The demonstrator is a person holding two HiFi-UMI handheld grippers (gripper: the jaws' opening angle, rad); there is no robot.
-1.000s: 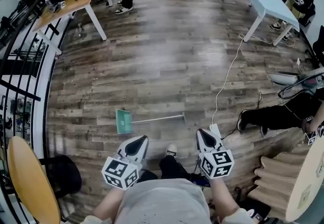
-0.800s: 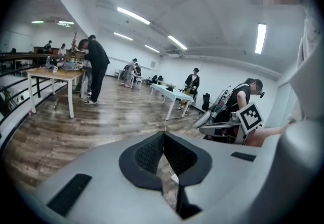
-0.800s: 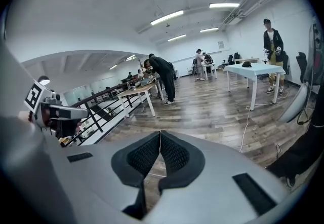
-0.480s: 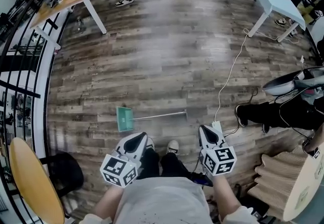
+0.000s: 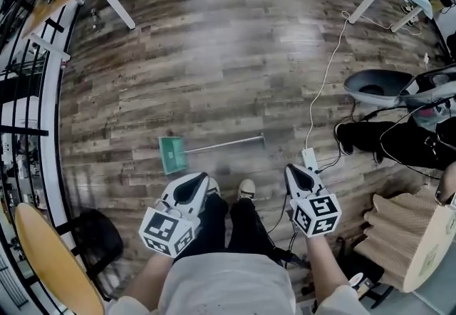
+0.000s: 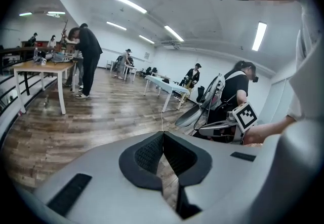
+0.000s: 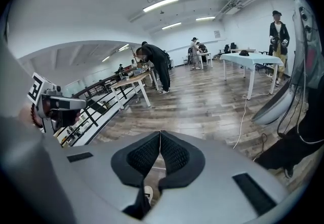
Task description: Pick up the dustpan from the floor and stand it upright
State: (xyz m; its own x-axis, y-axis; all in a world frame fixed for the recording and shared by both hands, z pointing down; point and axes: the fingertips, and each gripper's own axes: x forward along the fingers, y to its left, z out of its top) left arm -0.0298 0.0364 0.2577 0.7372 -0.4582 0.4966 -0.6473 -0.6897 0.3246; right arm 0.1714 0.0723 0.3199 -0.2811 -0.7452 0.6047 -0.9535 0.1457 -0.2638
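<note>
The dustpan lies flat on open floor ahead of the left gripper and right gripper, both jaws closed and empty, with a white cable near its handle end.

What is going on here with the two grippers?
A person stands on the wooden plank floor with a gripper in each hand. A green dustpan with a long thin metal handle lies flat on it, ahead of the feet. The left gripper and the right gripper are shut and empty, not yet touching the dustpan.
</note>
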